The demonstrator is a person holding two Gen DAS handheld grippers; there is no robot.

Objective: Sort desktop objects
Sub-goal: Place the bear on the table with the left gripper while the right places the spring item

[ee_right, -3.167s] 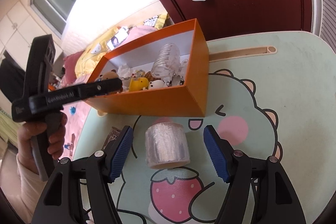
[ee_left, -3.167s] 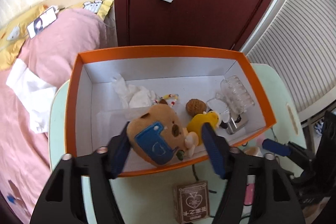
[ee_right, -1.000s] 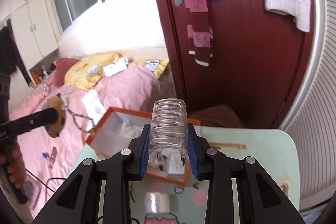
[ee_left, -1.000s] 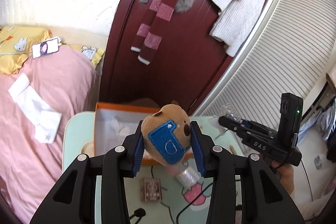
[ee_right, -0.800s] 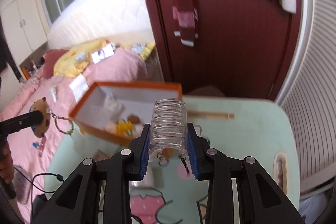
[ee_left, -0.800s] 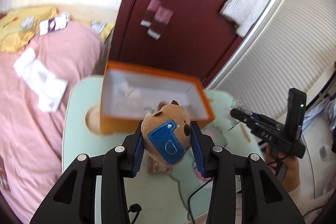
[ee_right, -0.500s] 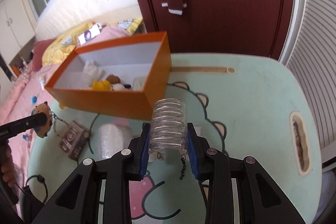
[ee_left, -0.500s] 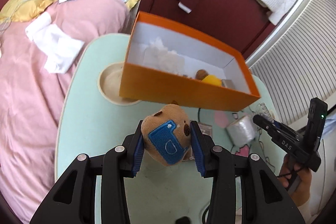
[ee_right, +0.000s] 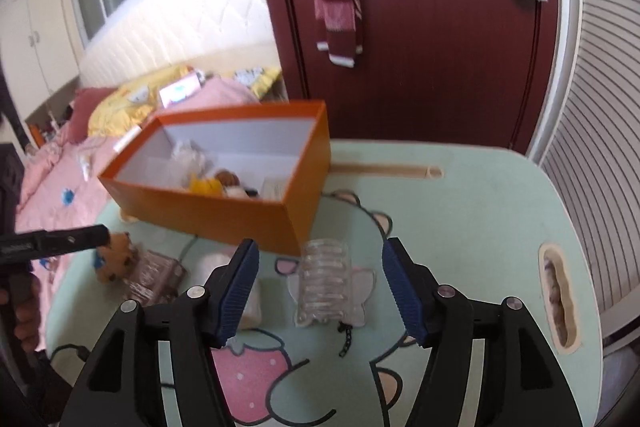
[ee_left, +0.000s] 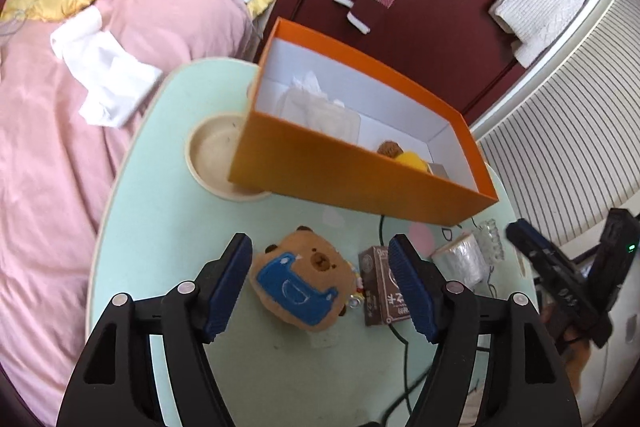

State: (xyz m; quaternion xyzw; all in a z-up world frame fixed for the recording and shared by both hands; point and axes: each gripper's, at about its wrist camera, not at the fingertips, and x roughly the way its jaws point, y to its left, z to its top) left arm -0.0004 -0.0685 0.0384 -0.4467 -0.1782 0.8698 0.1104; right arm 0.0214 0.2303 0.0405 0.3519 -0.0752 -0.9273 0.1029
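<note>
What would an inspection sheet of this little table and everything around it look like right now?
Surface: mint-green cartoon-print table.
Job's things: brown bear plush with blue patch and clear ribbed plastic case lie on the table; open orange cardboard box holds small toys.
Clutter: brown card box, clear tape roll, beige round dish.
Grippers: left gripper and right gripper opening, pads clear of both items.
Cables: black cable crosses the table.
Surroundings: pink bed, dark red door.

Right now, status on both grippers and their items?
Left gripper opening, bear plush lying on table. Right gripper opening, clear ribbed clip on table. Nothing blocking.
</note>
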